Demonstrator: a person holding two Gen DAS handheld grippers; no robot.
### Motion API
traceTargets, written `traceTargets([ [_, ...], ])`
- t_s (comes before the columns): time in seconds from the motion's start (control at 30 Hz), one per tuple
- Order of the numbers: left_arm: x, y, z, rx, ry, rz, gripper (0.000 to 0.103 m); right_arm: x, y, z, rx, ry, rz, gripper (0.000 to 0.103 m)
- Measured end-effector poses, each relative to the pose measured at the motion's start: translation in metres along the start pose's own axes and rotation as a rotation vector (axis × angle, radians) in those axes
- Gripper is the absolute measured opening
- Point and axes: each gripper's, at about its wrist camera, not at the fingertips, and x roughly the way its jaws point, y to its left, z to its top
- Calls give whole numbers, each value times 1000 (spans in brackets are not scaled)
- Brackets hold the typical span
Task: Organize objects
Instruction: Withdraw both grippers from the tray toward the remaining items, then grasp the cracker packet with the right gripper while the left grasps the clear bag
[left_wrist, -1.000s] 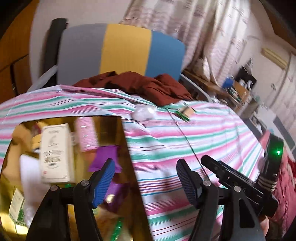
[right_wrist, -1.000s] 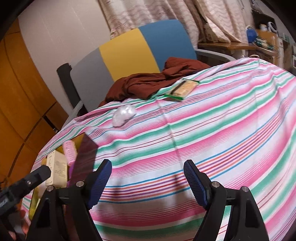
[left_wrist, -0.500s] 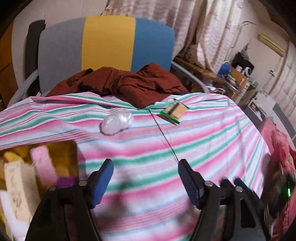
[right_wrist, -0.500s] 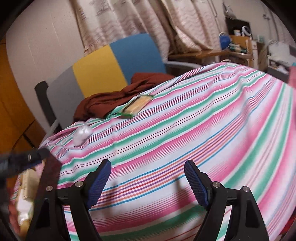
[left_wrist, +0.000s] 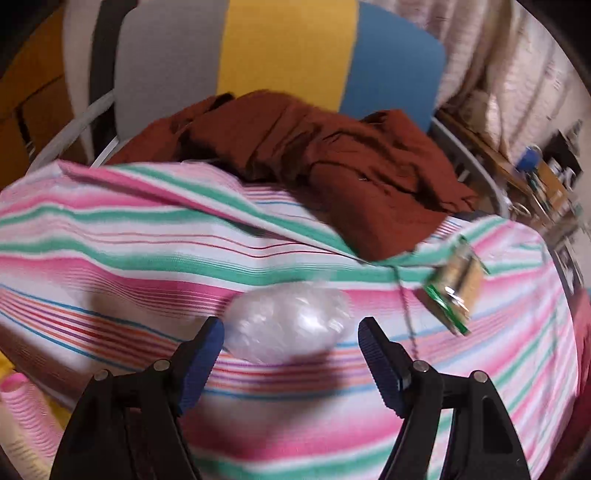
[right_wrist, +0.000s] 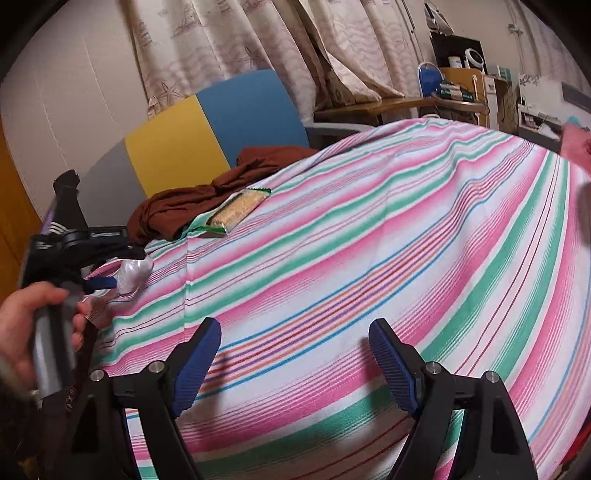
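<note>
A clear crumpled plastic bundle (left_wrist: 286, 325) lies on the striped cloth (left_wrist: 129, 266). My left gripper (left_wrist: 291, 349) is open, its blue pads just in front of the bundle on either side, not touching it. The bundle also shows in the right wrist view (right_wrist: 133, 272), beside the left gripper's blue pad. A green-edged snack packet (left_wrist: 453, 286) lies to the right of the bundle; it also shows in the right wrist view (right_wrist: 238, 211). My right gripper (right_wrist: 294, 352) is open and empty above bare striped cloth (right_wrist: 369, 258).
A dark red garment (left_wrist: 325, 166) is heaped at the cloth's far edge, against a grey, yellow and blue chair back (left_wrist: 280, 51). A pink ribbed item (left_wrist: 22, 410) shows at the lower left. A cluttered desk (right_wrist: 443, 99) and curtains stand at the back right.
My left gripper has swung away from the yellow box of items and moved forward to the plastic bundle. My right gripper has turned right across the cloth. Both stay open.
</note>
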Motion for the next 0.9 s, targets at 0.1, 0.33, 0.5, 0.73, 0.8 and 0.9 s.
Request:
traceTargets([
  [0.1, 5, 1, -4, -19, -35, -17, 76, 2, -1, -1, 6, 7, 8, 83],
  [0.33, 2, 7, -26, -22, -177, -54, 70, 12, 4, 7, -6, 56, 39, 83],
  [0.5, 0, 13, -25, -18, -196, -81, 68, 34, 9, 37, 3, 67, 47, 85],
  [0.73, 1, 6, -23, 8, -196, -53, 68, 89, 34, 79, -9, 95, 58, 85],
  [0.8, 3, 5, -24, 11, -196, -49, 68, 105, 43, 89, -4, 105, 63, 85],
  [0.9, 3, 7, -25, 6, -197, -60, 68, 133, 58, 105, -11, 117, 58, 85],
])
